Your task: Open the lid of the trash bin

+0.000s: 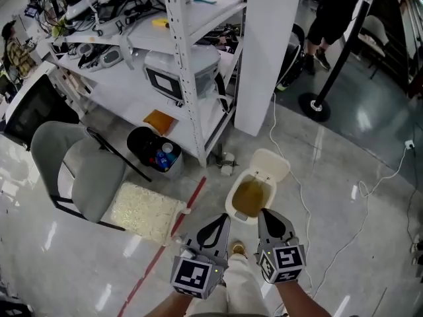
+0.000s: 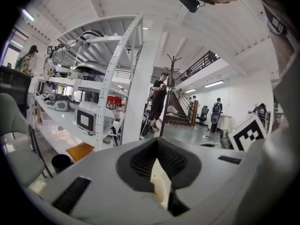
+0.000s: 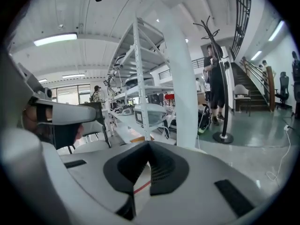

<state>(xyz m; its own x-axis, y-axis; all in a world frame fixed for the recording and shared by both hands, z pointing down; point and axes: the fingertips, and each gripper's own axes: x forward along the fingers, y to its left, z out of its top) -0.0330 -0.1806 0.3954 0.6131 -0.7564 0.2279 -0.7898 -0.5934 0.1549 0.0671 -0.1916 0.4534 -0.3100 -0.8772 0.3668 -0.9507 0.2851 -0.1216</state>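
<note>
The small cream trash bin [image 1: 234, 202] stands on the grey floor just ahead of both grippers. Its lid [image 1: 271, 165] is tipped up and back on the far side, and a yellow-brown liner shows inside. My left gripper [image 1: 221, 222] hovers near the bin's near-left rim, its jaws closed to a point and holding nothing. My right gripper [image 1: 265, 214] is beside the near-right rim, also shut and empty. In the left gripper view a cream surface [image 2: 160, 181] shows through the hollow between the meeting jaws of the left gripper [image 2: 158, 145]. The right gripper [image 3: 147, 149] looks over the floor.
A white metal shelf rack [image 1: 190, 78] with boxes stands to the left, with a black bin [image 1: 153, 152], a grey chair [image 1: 79, 170] and a white mat [image 1: 144, 210] near it. A white pillar [image 1: 271, 45], a coat-stand base [image 1: 314, 106], floor cables [image 1: 301, 197] and a standing person [image 1: 330, 18] lie beyond.
</note>
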